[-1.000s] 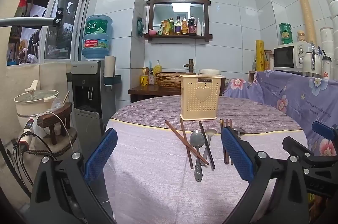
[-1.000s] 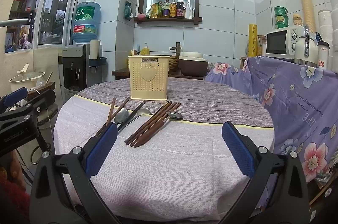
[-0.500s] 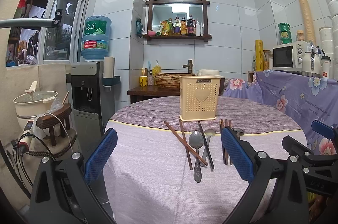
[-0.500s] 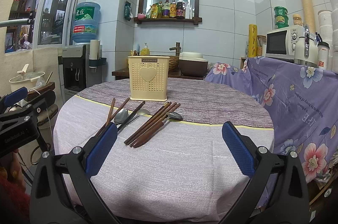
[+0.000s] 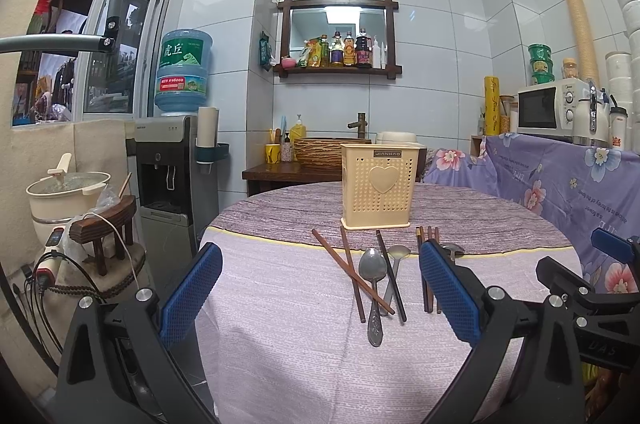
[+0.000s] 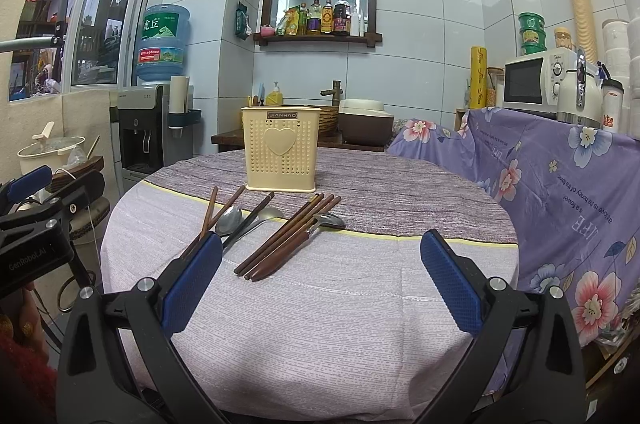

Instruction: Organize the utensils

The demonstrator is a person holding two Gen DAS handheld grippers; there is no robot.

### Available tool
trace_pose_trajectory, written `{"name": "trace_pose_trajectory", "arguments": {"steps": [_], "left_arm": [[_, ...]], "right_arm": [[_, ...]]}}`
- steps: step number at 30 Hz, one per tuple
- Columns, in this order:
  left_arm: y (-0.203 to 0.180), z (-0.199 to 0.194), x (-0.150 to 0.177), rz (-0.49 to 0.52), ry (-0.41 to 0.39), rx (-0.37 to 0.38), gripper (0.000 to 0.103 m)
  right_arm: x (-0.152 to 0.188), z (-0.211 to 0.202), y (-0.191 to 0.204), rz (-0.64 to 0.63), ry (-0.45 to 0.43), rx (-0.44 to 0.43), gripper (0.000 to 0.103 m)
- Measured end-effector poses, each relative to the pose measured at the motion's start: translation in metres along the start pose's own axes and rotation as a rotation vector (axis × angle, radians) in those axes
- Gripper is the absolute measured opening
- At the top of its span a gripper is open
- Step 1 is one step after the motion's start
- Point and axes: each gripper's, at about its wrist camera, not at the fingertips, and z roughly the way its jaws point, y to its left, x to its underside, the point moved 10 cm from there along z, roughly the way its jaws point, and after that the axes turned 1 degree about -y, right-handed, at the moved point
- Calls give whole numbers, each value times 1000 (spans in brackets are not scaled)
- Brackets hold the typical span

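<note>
A cream perforated utensil holder (image 5: 378, 185) with a heart stands upright on the round table; it also shows in the right wrist view (image 6: 281, 148). In front of it lie loose brown chopsticks (image 5: 352, 272), a metal spoon (image 5: 373, 284) and a second spoon (image 5: 394, 266). A bundle of brown chopsticks (image 6: 286, 238) and a wood-handled spoon (image 6: 320, 224) lie to the right. My left gripper (image 5: 320, 298) is open and empty, low at the near table edge. My right gripper (image 6: 320, 282) is open and empty, near the bundle.
The table (image 6: 340, 312) has a pale cloth with a purple runner. A floral purple cloth (image 6: 560, 191) covers a counter at right with a microwave (image 6: 536, 81). A water dispenser (image 5: 168, 159) and a pot (image 5: 60, 191) stand at left.
Both views have shifted only slightly; the left gripper has edged a little. The utensils and holder have not moved.
</note>
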Motion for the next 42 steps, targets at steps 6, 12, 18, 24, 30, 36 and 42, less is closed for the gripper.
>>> {"name": "trace_pose_trajectory", "arguments": {"steps": [6, 12, 18, 24, 30, 36, 42], "left_arm": [[0, 0, 0, 1, -1, -2, 98], [-1, 0, -1, 1, 1, -1, 98], [-1, 0, -1, 0, 1, -1, 98], [4, 1, 2, 0, 3, -1, 98], [4, 1, 2, 0, 3, -1, 98], [5, 1, 2, 0, 3, -1, 98], [4, 1, 2, 1, 4, -1, 98]], "right_arm": [[0, -1, 0, -1, 1, -2, 98], [0, -1, 0, -2, 1, -3, 98], [1, -1, 0, -2, 2, -2, 98], [0, -1, 2, -1, 4, -2, 98], [1, -1, 1, -2, 5, -4, 98], [1, -1, 2, -3, 5, -4, 98], [2, -1, 2, -3, 6, -4, 98]]}}
